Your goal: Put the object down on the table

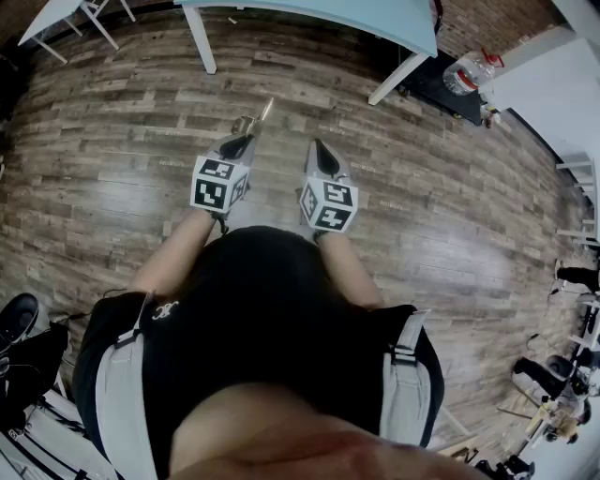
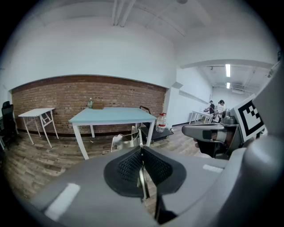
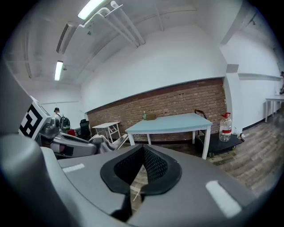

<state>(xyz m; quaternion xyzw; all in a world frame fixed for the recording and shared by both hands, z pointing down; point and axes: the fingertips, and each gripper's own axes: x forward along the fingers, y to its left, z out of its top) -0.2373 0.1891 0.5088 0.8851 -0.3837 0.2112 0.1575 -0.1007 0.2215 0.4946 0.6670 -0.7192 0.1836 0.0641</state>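
L claw (image 1: 240, 142) is pressed together on a thin part of the small metal object (image 1: 251, 120). The rest of the obj sticks out past the tips, and its long axis runs toward the upper right of the head view. In the left gripper view the metal strip sits btwn the pads (image 2: 153, 166) and the obj's body shows just beyond.

R claw (image 1: 322, 156) is closed w/ nothing in it, just beside the L one at mid-frame.

The light-blue desk (image 1: 375, 19) is at the top edge of the head view, well apart from both claws, w/ wood floor (image 1: 112, 141) btwn. It sits dead ahead in both gripper views, so the L claw prob. has to carry the obj up-frame to it.
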